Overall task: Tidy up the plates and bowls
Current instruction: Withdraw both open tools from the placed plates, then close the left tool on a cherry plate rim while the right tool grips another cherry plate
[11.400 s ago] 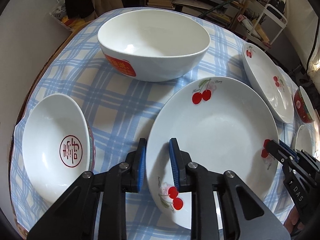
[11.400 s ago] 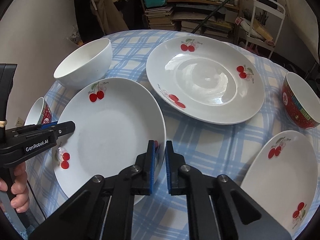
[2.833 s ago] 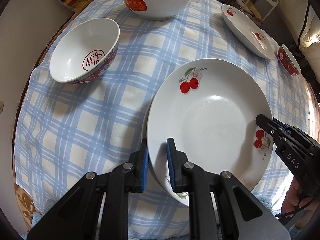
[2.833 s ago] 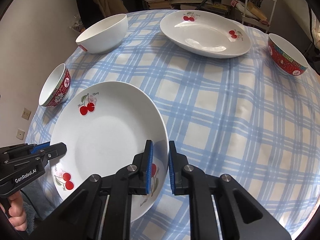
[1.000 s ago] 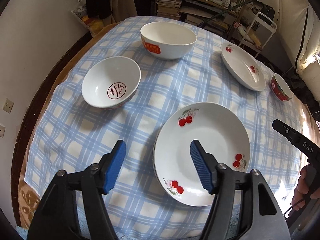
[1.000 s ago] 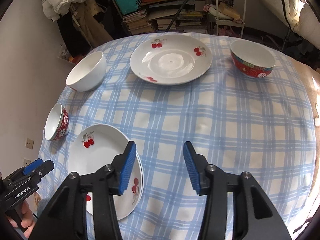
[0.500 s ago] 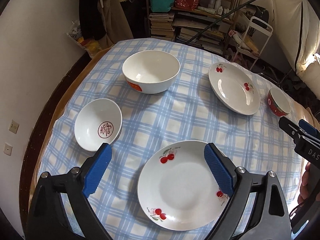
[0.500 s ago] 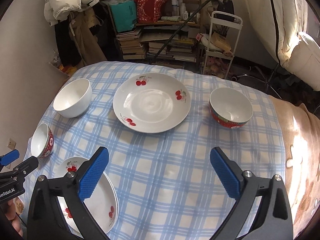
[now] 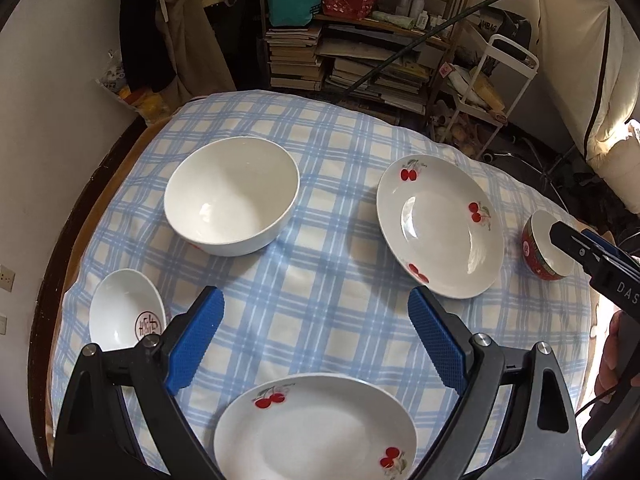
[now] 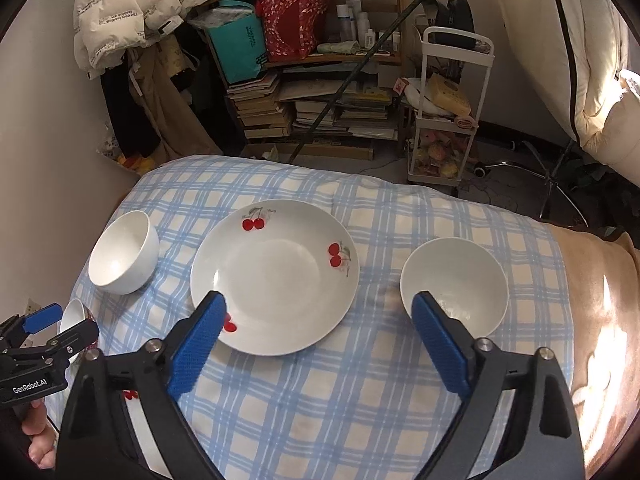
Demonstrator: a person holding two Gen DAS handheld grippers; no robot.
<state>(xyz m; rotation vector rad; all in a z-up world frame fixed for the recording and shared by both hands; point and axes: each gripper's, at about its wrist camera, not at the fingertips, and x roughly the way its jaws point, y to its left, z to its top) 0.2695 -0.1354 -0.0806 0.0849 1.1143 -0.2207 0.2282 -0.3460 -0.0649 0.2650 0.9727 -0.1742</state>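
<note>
A cherry-print plate (image 9: 316, 428) lies at the near edge of a round table (image 9: 332, 308) under a blue-checked cloth; whether another plate sits beneath it cannot be told from these views. A second cherry plate (image 9: 440, 228) rests alone toward the far right of the cloth, well apart from the first. The bowls are scattered: a large white bowl (image 9: 232, 196) at far left, a small bowl with a red seal (image 9: 128, 316) near the left edge, and a red-patterned bowl (image 10: 454, 286) at the right, just beside the lone plate. The left gripper (image 9: 316, 336) hangs above the cloth with its blue pads spread wide and nothing between them. The right gripper (image 10: 316, 344) hovers over the gap between the lone plate and the red-patterned bowl, its wide jaws easing inward but empty, touching neither. Judged from this layout, the sorting looks only partly done: the far plate has yet to join the near one, and none of the three bowls has been nested or grouped. A bookshelf (image 10: 312, 92) stacked with books and a white cart (image 10: 448, 112) crowd the room behind.
</note>
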